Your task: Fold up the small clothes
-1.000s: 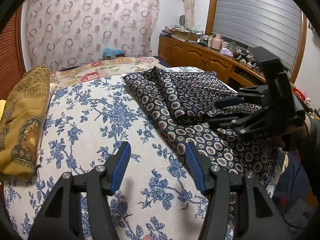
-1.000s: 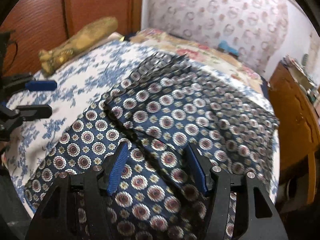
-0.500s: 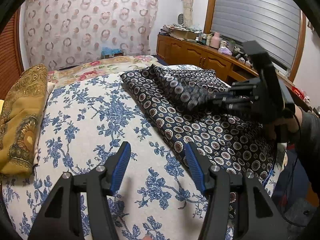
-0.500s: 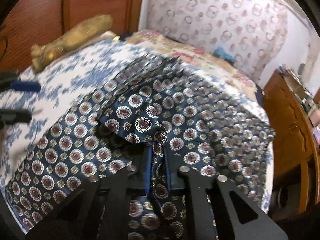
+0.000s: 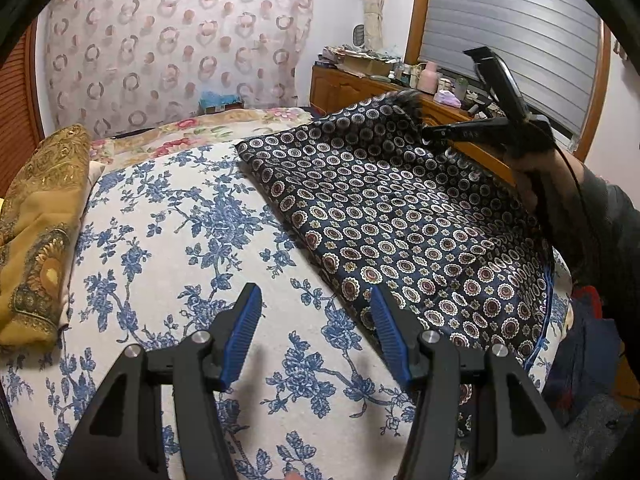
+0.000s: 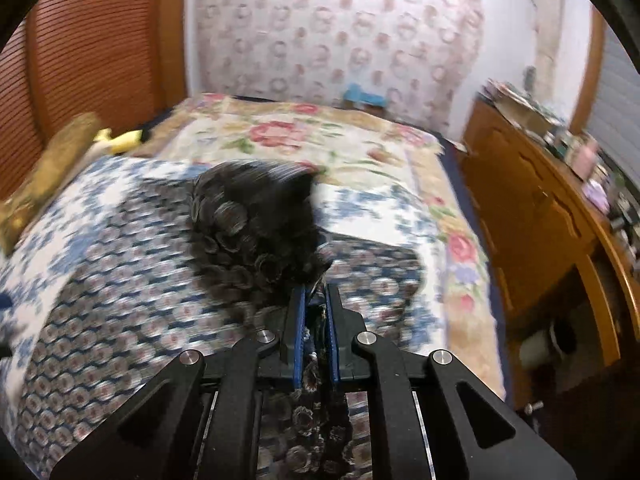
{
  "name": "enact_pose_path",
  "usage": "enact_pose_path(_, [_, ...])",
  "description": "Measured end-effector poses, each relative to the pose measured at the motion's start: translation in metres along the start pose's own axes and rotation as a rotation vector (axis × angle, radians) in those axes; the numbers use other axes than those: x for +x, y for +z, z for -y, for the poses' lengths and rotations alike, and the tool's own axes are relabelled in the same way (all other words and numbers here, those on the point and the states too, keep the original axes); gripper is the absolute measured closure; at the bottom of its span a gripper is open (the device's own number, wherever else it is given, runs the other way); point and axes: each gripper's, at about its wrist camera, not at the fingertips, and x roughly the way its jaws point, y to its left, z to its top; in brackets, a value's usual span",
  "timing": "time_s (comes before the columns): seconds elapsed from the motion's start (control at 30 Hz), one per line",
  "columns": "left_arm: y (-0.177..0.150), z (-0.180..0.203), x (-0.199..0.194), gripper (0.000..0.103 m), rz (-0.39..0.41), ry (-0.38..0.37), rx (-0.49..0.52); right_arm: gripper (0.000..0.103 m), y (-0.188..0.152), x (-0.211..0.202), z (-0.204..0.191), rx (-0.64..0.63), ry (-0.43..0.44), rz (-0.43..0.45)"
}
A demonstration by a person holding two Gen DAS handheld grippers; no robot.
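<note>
A navy cloth with round medallion print [image 5: 400, 224] lies on the right half of the bed. My right gripper [image 6: 314, 300] is shut on a fold of this cloth [image 6: 256, 232] and holds it raised above the bed; the view is blurred. In the left wrist view the right gripper [image 5: 432, 134] lifts the cloth's far right part. My left gripper [image 5: 316, 320] is open and empty, low over the bedspread beside the cloth's near left edge.
The bed has a white bedspread with blue flowers [image 5: 180, 240]. A folded mustard-gold cloth [image 5: 36, 232] lies at its left edge. A wooden cabinet [image 6: 540, 216] with clutter stands to the right of the bed. A curtain [image 5: 172, 40] hangs behind.
My right gripper shut on a fold of the navy cloth and lifted it up and toward the far side, opening the folded layer. My left gripper stayed open in place.
</note>
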Motion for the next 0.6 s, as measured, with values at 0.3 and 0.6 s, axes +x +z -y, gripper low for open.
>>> enact_pose_path(0.3, [-0.001,0.002,0.002,0.047,-0.006,-0.008,0.001,0.082,-0.001,-0.008,0.038,0.115,-0.026,0.023])
enact_pose_path(0.6, [-0.002,0.011,0.008,0.047,-0.022,-0.020,0.018,0.069,-0.029,-0.024,0.025,0.076,0.023,0.003])
